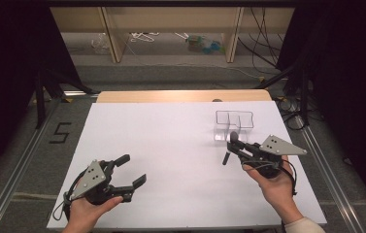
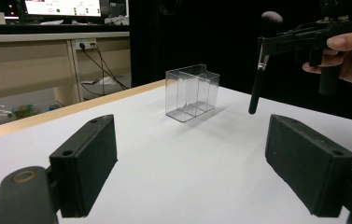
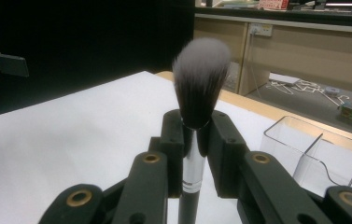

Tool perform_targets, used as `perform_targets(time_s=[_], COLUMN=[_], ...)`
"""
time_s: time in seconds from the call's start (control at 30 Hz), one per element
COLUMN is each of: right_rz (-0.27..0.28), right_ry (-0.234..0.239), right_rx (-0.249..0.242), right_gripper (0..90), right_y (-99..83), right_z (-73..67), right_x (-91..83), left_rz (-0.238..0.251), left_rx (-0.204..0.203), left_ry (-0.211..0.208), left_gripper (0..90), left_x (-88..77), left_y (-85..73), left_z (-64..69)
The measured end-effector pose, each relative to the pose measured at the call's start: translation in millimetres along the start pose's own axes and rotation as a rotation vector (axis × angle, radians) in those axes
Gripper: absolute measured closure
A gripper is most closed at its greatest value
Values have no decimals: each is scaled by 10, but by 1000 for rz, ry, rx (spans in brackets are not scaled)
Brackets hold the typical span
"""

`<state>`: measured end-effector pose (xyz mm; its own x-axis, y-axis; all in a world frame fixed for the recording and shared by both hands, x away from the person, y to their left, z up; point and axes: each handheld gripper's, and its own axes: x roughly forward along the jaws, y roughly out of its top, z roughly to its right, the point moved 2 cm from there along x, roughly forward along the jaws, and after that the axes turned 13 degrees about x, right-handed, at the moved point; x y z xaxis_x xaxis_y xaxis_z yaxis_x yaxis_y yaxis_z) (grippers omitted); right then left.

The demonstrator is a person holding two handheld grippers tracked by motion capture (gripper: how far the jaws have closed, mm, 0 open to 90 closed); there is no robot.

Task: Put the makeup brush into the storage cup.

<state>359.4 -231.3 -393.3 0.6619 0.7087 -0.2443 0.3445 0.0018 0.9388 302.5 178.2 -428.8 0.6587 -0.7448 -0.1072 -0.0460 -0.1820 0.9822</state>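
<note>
Makeup brush (image 3: 200, 88) clamped upright by right gripper (image 3: 196, 140), handle cut off at frame bottom, left gripper (image 2: 190, 163) spread wide, clear organiser (image 2: 192, 92) seen mid-frame

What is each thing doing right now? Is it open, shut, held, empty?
Right gripper: shut on the makeup brush.
Makeup brush: held up off the table, bristles on top, handle hanging down.
Clear organizer: standing upright on the table, compartments empty.
Left gripper: open, nothing between its jaws.
White table: bare around the organizer.
</note>
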Motion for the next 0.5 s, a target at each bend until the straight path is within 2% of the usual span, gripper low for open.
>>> perform_targets(time_s=[0.3, 0.37, 0.5], right_rz=[7, 17, 8], right_ry=[-9, -14, -2], right_rx=[6, -10, 12], right_gripper=[777, 777, 777], right_y=[8, 12, 3], right_z=[30, 49, 40], right_x=[-21, -20, -19], left_rz=[-1, -1, 0], left_rx=[-1, 0, -3], left_ry=[1, 0, 2], left_gripper=[166, 166, 167], left_x=[1, 1, 1], left_y=[-2, -1, -1], left_z=[-1, 0, -1])
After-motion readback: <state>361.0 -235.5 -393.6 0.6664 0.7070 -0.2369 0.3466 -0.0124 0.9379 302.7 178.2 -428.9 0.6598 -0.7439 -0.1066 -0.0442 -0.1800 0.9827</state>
